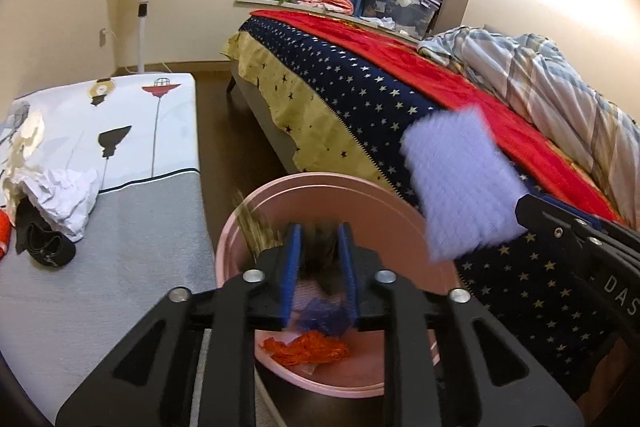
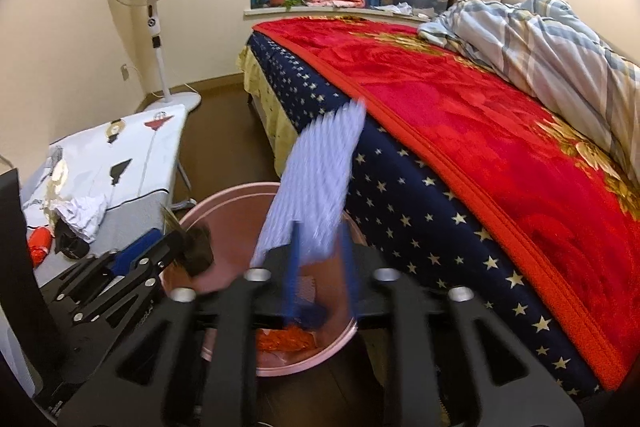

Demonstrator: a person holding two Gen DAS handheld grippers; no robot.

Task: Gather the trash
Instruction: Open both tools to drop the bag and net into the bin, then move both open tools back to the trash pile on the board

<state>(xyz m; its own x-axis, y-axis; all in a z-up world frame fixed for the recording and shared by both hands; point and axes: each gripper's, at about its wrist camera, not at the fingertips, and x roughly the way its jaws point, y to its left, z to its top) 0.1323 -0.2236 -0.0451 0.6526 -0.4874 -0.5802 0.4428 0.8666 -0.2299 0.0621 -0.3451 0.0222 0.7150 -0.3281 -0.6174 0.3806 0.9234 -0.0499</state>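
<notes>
Now I've both claws over the pink bin (image 1: 240, 227) to drop trash: right claw (image 2: 320, 259) slackening around the lavender cloth (image 2: 316, 179), left claw (image 1: 320, 259) part-open, dark wrapper (image 2: 198, 247) between.

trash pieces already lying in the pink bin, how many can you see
2: a crumpled orange wrapper on the floor of the round pink plastic bin, and a crumpled blue-purple piece just behind it. The grippers may hide more.

Pink bin (image 1: 240, 223), pale lilac ribbed cloth (image 1: 460, 187), orange scrap (image 1: 308, 347), red blanket (image 2: 480, 131), navy star-patterned sheet (image 1: 360, 87)
</notes>
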